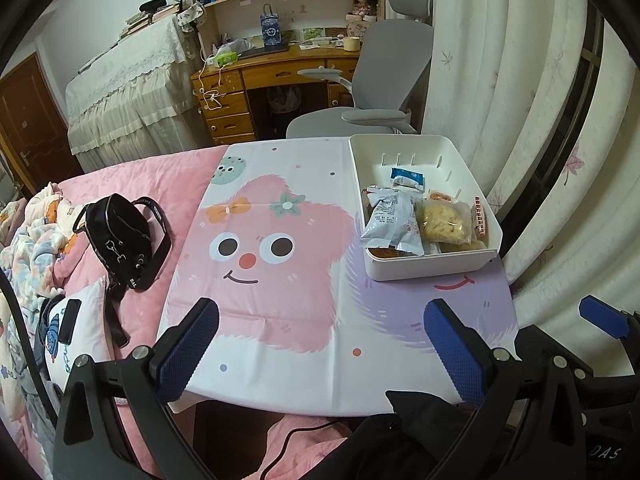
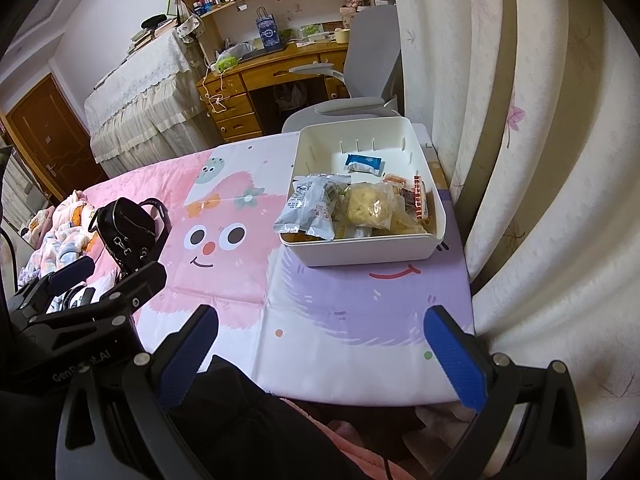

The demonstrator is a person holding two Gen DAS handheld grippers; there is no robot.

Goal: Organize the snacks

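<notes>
A white plastic bin point(image 1: 424, 268) point(image 2: 360, 254) stands at the far right of a small table covered by a cartoon cloth point(image 1: 280, 272) point(image 2: 320, 312). In the bin lie several snack packs: a silver-grey packet point(image 1: 392, 220) point(image 2: 310, 208), a clear-wrapped yellow pastry point(image 1: 442, 220) point(image 2: 368, 206), a small blue-white packet point(image 1: 408, 178) point(image 2: 364, 162) and a red-striped one point(image 1: 479, 216) point(image 2: 419, 196). My left gripper point(image 1: 320, 320) is open and empty above the table's near edge. My right gripper point(image 2: 320, 328) is open and empty, also near that edge. The left gripper shows at the left of the right wrist view point(image 2: 104, 276).
A black handbag point(image 1: 120, 240) point(image 2: 128, 228) lies on the pink bed to the left of the table. A grey office chair point(image 1: 380, 92) point(image 2: 360, 80) and a wooden desk point(image 1: 272, 76) stand behind. A curtain point(image 1: 520, 120) point(image 2: 540, 160) hangs close on the right.
</notes>
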